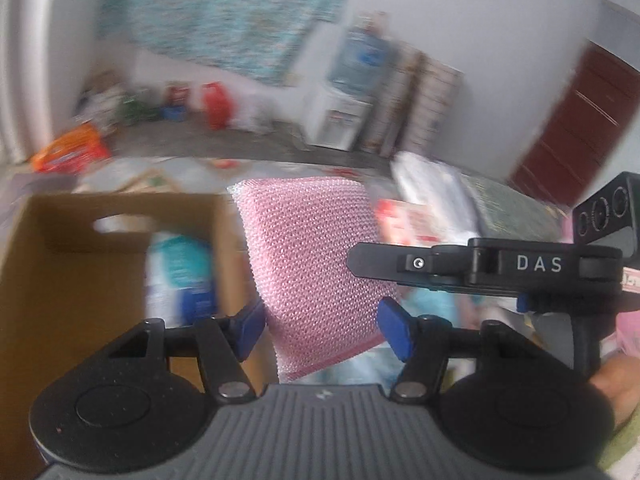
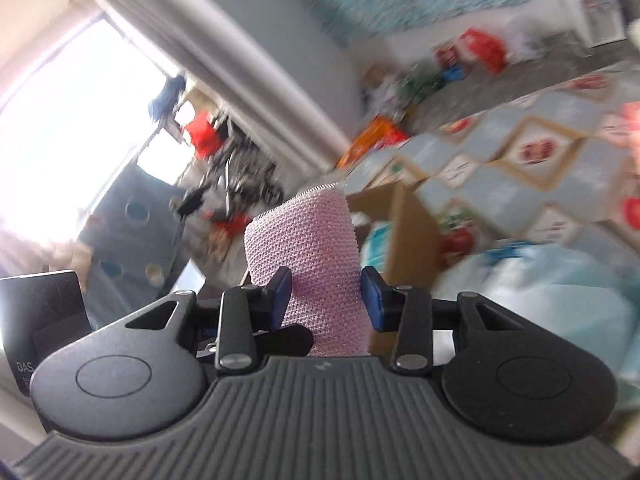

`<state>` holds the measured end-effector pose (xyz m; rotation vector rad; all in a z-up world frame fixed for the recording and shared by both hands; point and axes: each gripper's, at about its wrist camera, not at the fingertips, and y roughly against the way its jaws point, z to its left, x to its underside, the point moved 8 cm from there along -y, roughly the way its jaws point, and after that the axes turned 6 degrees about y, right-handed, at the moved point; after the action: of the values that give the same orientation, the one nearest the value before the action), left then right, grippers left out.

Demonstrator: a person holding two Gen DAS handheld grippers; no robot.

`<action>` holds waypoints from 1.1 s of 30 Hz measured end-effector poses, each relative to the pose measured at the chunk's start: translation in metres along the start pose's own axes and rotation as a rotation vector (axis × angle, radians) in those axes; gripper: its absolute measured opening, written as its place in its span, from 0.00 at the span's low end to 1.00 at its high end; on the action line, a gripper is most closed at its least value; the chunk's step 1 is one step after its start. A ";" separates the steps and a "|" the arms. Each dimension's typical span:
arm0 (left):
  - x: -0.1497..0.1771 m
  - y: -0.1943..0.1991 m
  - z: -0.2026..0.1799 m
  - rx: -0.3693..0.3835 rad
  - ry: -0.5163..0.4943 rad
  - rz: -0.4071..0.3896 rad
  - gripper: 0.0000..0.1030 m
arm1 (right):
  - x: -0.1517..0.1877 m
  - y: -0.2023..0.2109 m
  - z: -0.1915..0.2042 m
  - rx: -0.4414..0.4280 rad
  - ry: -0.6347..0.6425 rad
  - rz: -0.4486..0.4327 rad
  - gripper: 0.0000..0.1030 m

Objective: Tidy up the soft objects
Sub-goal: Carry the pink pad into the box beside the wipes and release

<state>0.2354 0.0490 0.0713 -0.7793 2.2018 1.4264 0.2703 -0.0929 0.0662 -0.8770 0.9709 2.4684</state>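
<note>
**Pink mesh cloth held in both sets of jaws, next to open box**

- Patterned quilted bedspread point(image 2: 520, 168), pale blue diamonds with red motifs, runs under everything; background heavily motion-blurred.
- Open brown cardboard box point(image 1: 60, 264) sits on it, at left in the left wrist view. A blue-and-white soft pack point(image 1: 180, 276) lies inside; blurred, can't read it.
- Pale blue and white plastic-wrapped packs point(image 2: 560, 292) are piled to the right of the box in the right wrist view.
- Pink knitted mesh cloth point(image 1: 316, 264) is up off the bed, just right of the box's near wall.
- Left gripper point(image 1: 326, 330): jaws medium-wide, cloth's lower part between the blue pads. Left pad looks to be on the cloth; can't tell if the right pad touches.
- Right gripper point(image 2: 326, 298): jaws narrow, clamped on the cloth, which stands up from the pads as a bunched column.
</note>
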 end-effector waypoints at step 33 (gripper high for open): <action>-0.042 -0.128 0.241 -0.366 0.238 0.172 0.67 | -0.035 -0.196 0.009 0.051 0.063 0.118 0.44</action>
<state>0.3579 0.2387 -0.0876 -0.9404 2.2544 1.9484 0.3927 0.0486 -0.0014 -0.9104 1.1328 2.5141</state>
